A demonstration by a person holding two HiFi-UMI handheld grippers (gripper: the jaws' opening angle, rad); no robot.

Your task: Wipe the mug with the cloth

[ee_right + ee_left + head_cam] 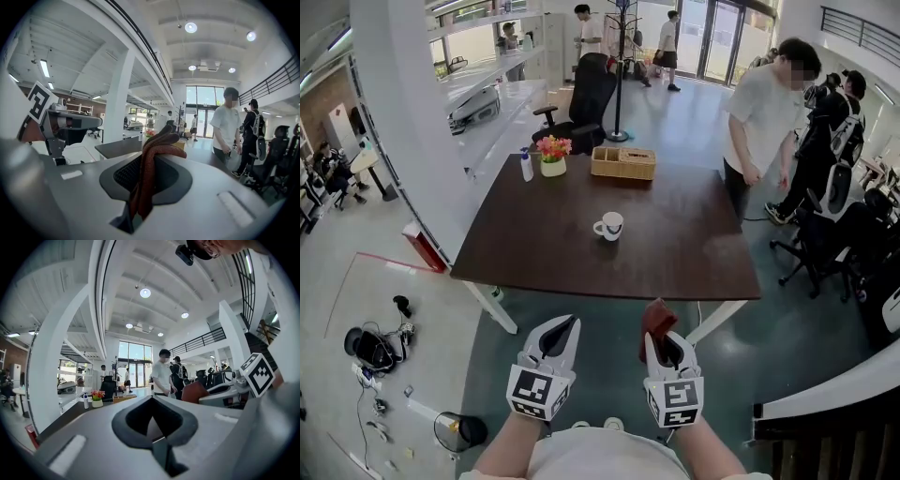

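Dark table [544,244]: top mostly bare, open room on every side of its centre. Left gripper [567,326] is off the table's near edge, jaws together, nothing between them. Right gripper [666,339] is beside it, jaws clamped on the red-brown cloth [656,315]. Mug [608,226] stands upright near the table's centre, well clear of all edges.

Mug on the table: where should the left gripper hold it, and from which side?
Probably the handle, coming from the left. The mug stands upright, its handle sticking out leftward, so its wall stays free for the cloth in the right gripper. The left gripper has its jaws together and must open first.
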